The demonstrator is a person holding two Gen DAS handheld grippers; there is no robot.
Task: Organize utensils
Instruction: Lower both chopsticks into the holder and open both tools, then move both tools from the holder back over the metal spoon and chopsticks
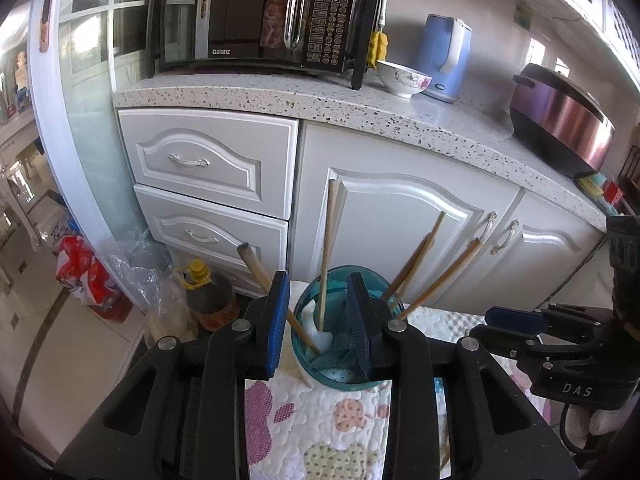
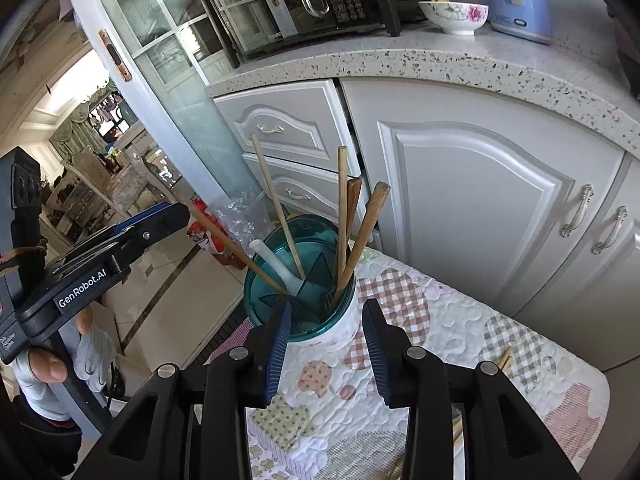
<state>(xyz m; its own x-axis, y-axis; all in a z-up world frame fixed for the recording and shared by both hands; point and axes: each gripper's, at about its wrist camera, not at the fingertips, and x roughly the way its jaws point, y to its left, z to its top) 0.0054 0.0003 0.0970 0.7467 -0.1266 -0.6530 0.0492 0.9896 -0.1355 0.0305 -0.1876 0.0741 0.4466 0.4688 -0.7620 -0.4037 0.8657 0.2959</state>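
Teal utensil holder (image 1: 340, 332) stands on the quilted cloth (image 1: 320, 420), right at the table's far edge, w/ white cabinet doors (image 1: 400, 220) close beyond. Left gripper (image 1: 320, 320) is spread: its right finger overlaps the holder's rim, left one sits outside by a slanting chopstick (image 1: 256, 268); no pad presses on anything. Right gripper (image 2: 326, 344) also spread, jaws flanking the holder's near wall w/ gaps both sides, nothing pinched. In the holder: about 5 wooden sticks (image 2: 344, 208) & 1 white spoon (image 2: 276, 264), fanning outward. Open cloth lies right of the right gripper, w/ a loose chopstick pair (image 2: 505, 358) there.
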